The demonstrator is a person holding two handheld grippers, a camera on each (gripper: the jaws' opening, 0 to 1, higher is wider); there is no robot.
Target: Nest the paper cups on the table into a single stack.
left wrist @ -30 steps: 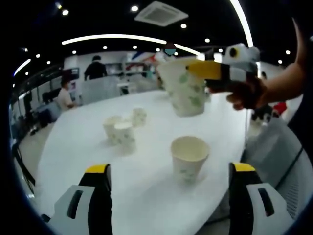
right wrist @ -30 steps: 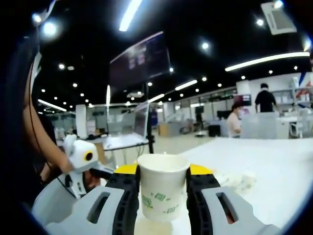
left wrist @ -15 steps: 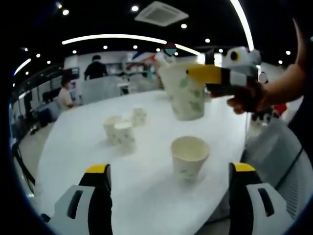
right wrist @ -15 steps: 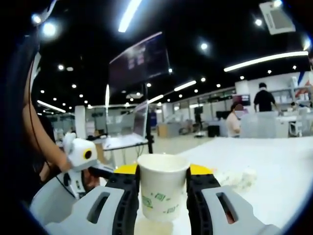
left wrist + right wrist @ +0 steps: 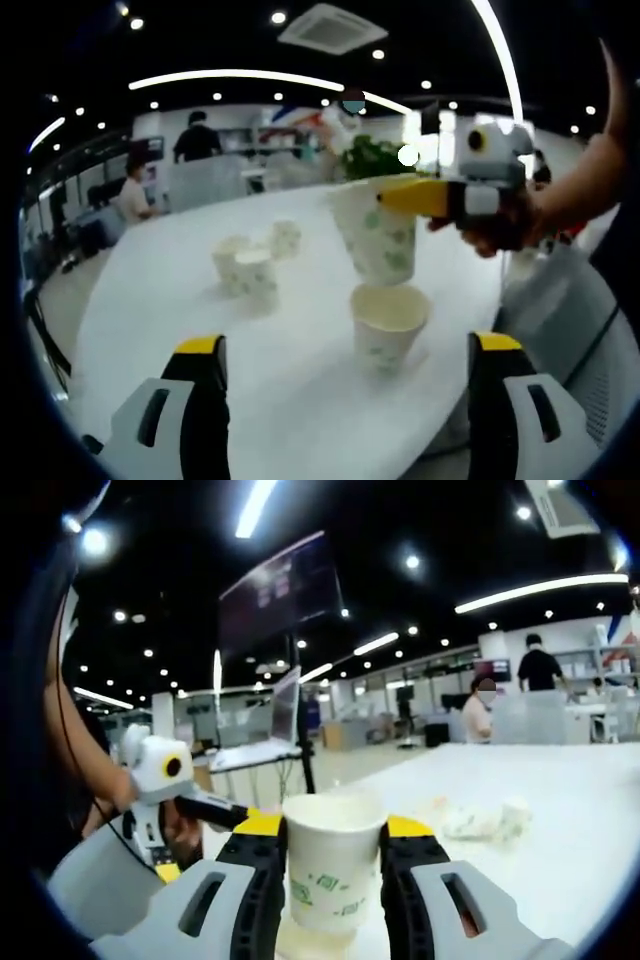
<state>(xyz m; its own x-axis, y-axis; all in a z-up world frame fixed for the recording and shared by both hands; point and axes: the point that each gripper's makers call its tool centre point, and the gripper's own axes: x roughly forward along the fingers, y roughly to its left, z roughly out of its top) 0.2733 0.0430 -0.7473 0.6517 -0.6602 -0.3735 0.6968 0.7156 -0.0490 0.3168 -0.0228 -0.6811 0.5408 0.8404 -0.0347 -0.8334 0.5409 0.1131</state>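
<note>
Right tongs [image 5: 330,880] clamped on a paper cup [image 5: 330,865], held just above an upright cup [image 5: 389,325] on the white worktop [image 5: 170,300], left tongs [image 5: 345,350] apart, three more cups [image 5: 252,262] beyond

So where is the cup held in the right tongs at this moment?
In the left gripper view, the held cup hangs right of centre, clamped by the right tongs, directly above the nearest cup standing on the white table, its base near that rim.
</note>
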